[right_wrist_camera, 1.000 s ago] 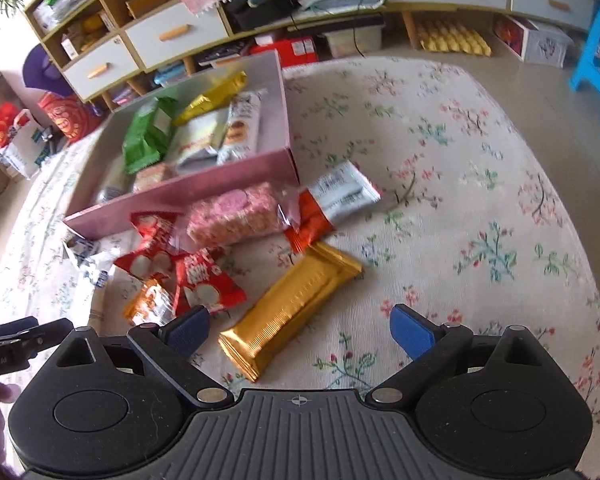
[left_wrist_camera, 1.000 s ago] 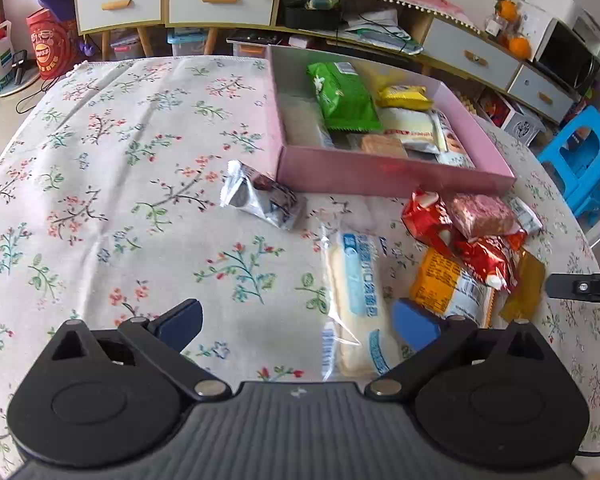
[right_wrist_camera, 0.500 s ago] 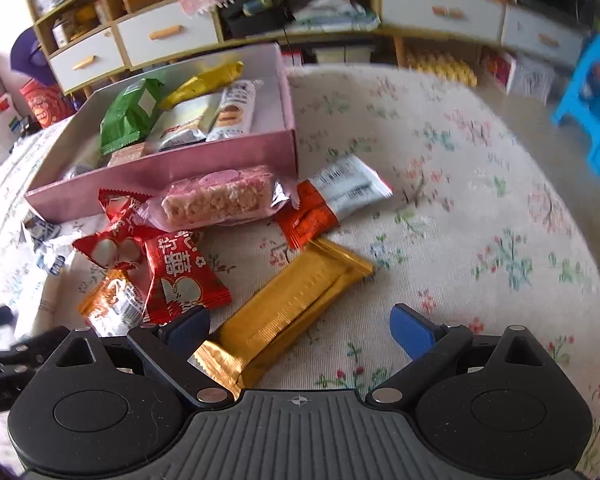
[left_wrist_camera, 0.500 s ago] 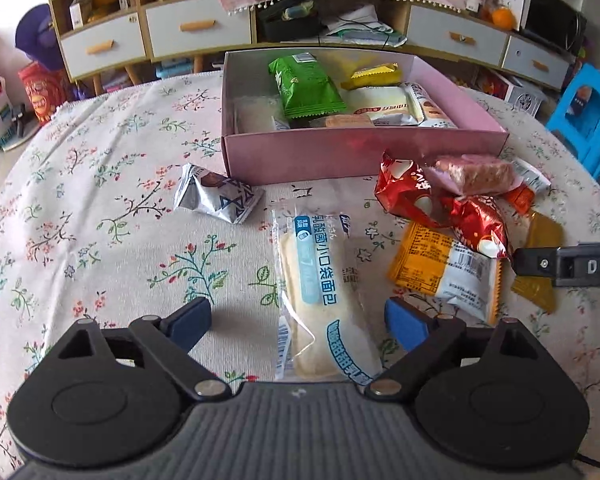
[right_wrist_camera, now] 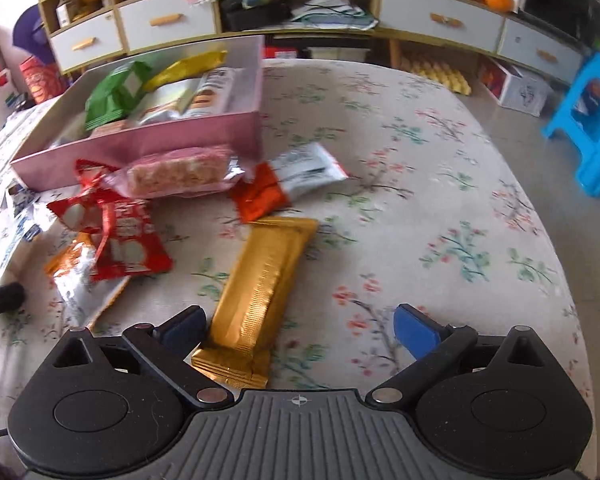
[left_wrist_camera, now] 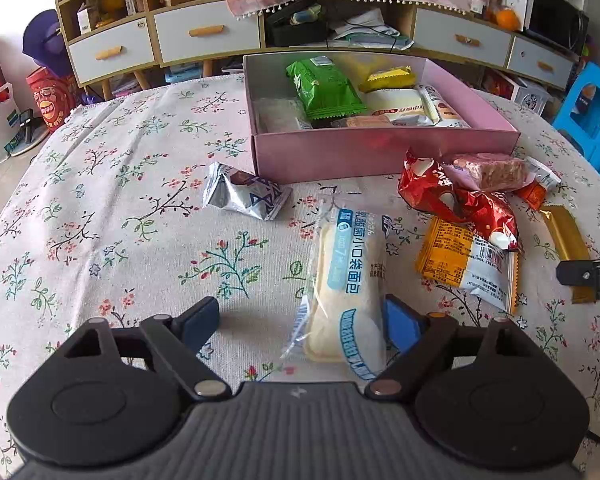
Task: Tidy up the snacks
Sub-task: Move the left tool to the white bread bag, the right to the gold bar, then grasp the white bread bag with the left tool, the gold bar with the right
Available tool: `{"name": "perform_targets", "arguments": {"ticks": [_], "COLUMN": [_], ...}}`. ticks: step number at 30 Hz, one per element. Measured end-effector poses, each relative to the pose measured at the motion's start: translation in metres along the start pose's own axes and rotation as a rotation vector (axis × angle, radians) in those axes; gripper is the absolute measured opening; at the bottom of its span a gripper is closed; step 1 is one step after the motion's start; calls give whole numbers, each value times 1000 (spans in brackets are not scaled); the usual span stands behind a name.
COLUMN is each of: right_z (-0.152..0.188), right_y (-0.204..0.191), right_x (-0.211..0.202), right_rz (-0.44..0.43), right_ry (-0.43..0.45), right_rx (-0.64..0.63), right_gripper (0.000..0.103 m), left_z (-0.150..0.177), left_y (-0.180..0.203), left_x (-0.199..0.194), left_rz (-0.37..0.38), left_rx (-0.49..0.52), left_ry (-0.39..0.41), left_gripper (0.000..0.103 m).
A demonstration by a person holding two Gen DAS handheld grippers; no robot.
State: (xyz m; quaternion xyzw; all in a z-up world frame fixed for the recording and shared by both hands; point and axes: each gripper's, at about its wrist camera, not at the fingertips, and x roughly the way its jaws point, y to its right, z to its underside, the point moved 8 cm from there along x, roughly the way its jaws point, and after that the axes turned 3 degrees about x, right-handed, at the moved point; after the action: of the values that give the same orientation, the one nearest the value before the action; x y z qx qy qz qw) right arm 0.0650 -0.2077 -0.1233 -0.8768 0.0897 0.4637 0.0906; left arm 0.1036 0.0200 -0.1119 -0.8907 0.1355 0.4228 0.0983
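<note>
Two hand-held grippers bear down on a scatter of snacks on a floral-clothed counter (left_wrist_camera: 112, 184), each having dropped closer to its target than a second ago. The left hand-held gripper (left_wrist_camera: 300, 320) is closing its jaws around the clear-wrapped bread packet (left_wrist_camera: 346, 284), which lies flat between the blue pads; the right pad is at the wrapper's edge while the left pad stands well clear, so nothing is gripped yet. A second ago these jaws stood wider and the packet sat further off to the right side. The right hand-held gripper (right_wrist_camera: 300, 326) hangs released over the gold bar (right_wrist_camera: 260, 292), whose near end lies just beside the left pad, the right pad well apart from it; earlier the bar lay more slanted across the view. The pink box (left_wrist_camera: 380, 152), already holding a green pack (left_wrist_camera: 326, 88) and several other snacks, sits beyond both targets, with the red packets (left_wrist_camera: 456, 200), an orange packet (left_wrist_camera: 464, 260) and a silver packet (left_wrist_camera: 244, 194) loose in front of it. The sorting looks partly done, and both hands appear set for a paired pick-up, the left one first.
</note>
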Motion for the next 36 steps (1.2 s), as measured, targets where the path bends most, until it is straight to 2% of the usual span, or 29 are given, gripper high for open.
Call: {"name": "perform_targets", "arguments": {"ticks": [6,14,19,21,23,24,26,29,32,36], "right_z": [2,0,-1,-2,-3,-4,-5,-7,-9,-13], "right_y": [-5,-23,-24,-26,-29,-31,-35,-38,-38,-33], "right_x": [-1,-1,0,-1,-3,-4,-6,-8,-8,-9], "right_rz": [-16,-45,-42,-44,-51,-57,-66,-67,-55,-57], "right_ry": [16,43,39,42,46,48,49,54,55,43], "right_rx": [-24,-91,-93,-102,-110,-115,-122,-137,-137,-100], "right_gripper": [101,101,97,92,76,72,55,36,29,27], "left_z": [-5,-9,-13,-14,-15,-15,-16,-17,-18,-20], "left_y": [10,17,19,18,17,16,13,8,4,0], "left_x": [0,2,2,1,1,1,1,1,1,0], "left_rz": [16,36,56,61,68,73,84,107,122,141], "left_rx": [38,61,60,49,34,23,-6,-54,-96,-137], "left_ry": [21,41,41,36,28,24,13,-3,-16,-32], "left_gripper": [68,54,40,36,33,32,32,31,30,29]}}
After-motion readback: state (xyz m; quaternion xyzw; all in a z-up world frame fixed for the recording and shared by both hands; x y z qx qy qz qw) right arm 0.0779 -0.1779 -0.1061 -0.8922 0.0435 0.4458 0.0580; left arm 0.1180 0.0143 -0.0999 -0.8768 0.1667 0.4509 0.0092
